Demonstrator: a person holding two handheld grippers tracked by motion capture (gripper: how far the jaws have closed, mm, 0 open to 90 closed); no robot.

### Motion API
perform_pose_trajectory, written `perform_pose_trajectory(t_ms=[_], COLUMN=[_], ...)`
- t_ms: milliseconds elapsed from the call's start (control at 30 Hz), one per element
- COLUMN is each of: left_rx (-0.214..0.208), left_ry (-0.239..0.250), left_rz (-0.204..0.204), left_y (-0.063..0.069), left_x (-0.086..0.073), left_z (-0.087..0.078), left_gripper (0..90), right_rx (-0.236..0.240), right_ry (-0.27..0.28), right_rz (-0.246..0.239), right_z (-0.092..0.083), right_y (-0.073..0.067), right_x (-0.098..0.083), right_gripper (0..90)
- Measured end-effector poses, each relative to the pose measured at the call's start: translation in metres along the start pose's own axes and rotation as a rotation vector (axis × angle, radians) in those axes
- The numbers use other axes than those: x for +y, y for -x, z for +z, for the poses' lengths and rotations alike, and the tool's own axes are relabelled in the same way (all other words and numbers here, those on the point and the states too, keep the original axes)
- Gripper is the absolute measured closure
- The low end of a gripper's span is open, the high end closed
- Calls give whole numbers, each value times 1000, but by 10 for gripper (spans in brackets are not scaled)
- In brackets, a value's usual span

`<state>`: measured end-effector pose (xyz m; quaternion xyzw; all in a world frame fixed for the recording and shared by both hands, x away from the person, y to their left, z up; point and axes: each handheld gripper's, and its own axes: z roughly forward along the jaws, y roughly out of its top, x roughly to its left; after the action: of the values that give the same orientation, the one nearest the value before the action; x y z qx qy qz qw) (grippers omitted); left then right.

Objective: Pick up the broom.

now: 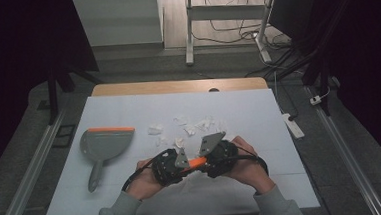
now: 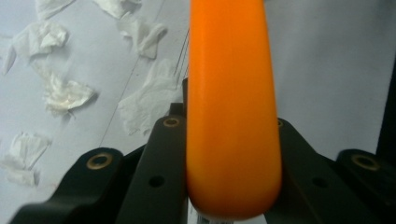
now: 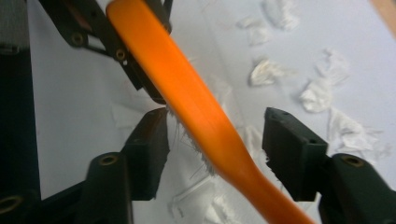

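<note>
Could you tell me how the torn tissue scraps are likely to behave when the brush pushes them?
The tissue scraps look thin and crumpled, so they are probably very light and floppy. They may catch and tumble rather than slide. Some could drift or scatter instead of moving together toward the dustpan.

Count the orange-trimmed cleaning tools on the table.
2: the grey dustpan with an orange edge lies at the table's left; the orange-handled brush is between the two grippers at front centre.

The brush (image 2: 232, 116) is plain bright orange with pale, clear bristles. Both tongs, left (image 1: 174, 164) and right (image 1: 216, 158), are black with grey plates. Left of the brush, the dustpan (image 1: 103, 145) is grey with an orange edge strip. Beyond the brush, the paper scraps (image 1: 192, 127) are white on the white counter (image 1: 259, 113).
</note>
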<state>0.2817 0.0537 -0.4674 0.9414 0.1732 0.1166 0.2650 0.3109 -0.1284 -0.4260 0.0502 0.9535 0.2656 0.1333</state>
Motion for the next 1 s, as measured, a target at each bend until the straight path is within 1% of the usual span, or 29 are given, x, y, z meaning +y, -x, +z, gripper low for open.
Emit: perform_pose_trajectory(t_ms=[33, 67, 100, 133, 167, 200, 233, 267, 367, 433, 500, 533, 600, 633, 667, 733, 767, 800, 833, 867, 900, 933, 967, 1000], left_rx=[-5, -3, -5, 11, 8, 0, -12, -21, -29, -34, -47, -51, -51, -50, -45, -28, -11, 8, 25, 32, 41, 51, 60, 72], left_ry=[0, -5, -10, -22, -28, -30, -29, -30, -29, -25, -16, -13, -7, 0, 5, 20, 32, 48, 62, 75, 91, 104, 112, 118], left_rz=[7, 18, 21, 35, 40, 44, 48, 45, 48, 50, 51, 53, 71, 70, 67, 49, 32, 23, 10, -4, -20, -37, -45, -54], left_y=[1, 2, 4, 6, 7, 7, 6, 6, 5, 4, 3, 3, 3, 3, 2, 0, -2, -4, -6, -8, -10, -11, -12, -13], left_x=[1, 2, 3, 3, 4, 4, 3, 3, 2, 1, 0, 0, 0, -1, -1, -2, -2, -4, -5, -7, -8, -10, -11, -13], left_z=[0, 0, 0, 1, 2, 2, 2, 2, 2, 1, 0, -1, -2, -2, -2, -3, -4, -6, -8, -10, -12, -14, -17, -19], left_gripper=[805, 804, 804, 804, 804, 804, 804, 803, 803, 803, 802, 800, 796, 790, 773, 760, 731, 627, 582, 571, 549, 549, 520, 492], right_rx=[0, 9, 13, 23, 33, 67, 67, 79, 78, 86, 93, 109, 115, 118, 121, 116, 110, 97, 89, 79, 72, 72, 70, 60], right_ry=[0, -19, -37, -43, -51, -60, -60, -50, -43, -40, -29, -25, -20, -16, -4, 0, 2, 11, 14, 15, 28, 28, 39, 40], right_rz=[0, -16, -31, -38, -44, -48, -48, -50, -57, -57, -57, -61, -61, -57, -48, -43, -35, -4, 7, 31, 40, 40, 57, 64], right_z=[0, 3, 6, 8, 9, 10, 10, 9, 9, 9, 8, 7, 8, 7, 7, 7, 6, 4, 3, 2, 2, 2, 1, 1], right_y=[0, -1, -2, -3, -4, -3, -3, -3, -3, -4, -4, -3, -3, -3, -2, -2, -1, 2, 4, 5, 7, 7, 9, 10], right_x=[0, 0, 0, 0, -1, -3, -3, -4, -5, -5, -5, -7, -8, -9, -10, -11, -11, -13, -14, -15, -16, -16, -17, -17], right_gripper=[468, 500, 547, 563, 574, 586, 586, 593, 599, 605, 614, 628, 630, 632, 635, 637, 641, 658, 670, 670, 671, 671, 672, 672])
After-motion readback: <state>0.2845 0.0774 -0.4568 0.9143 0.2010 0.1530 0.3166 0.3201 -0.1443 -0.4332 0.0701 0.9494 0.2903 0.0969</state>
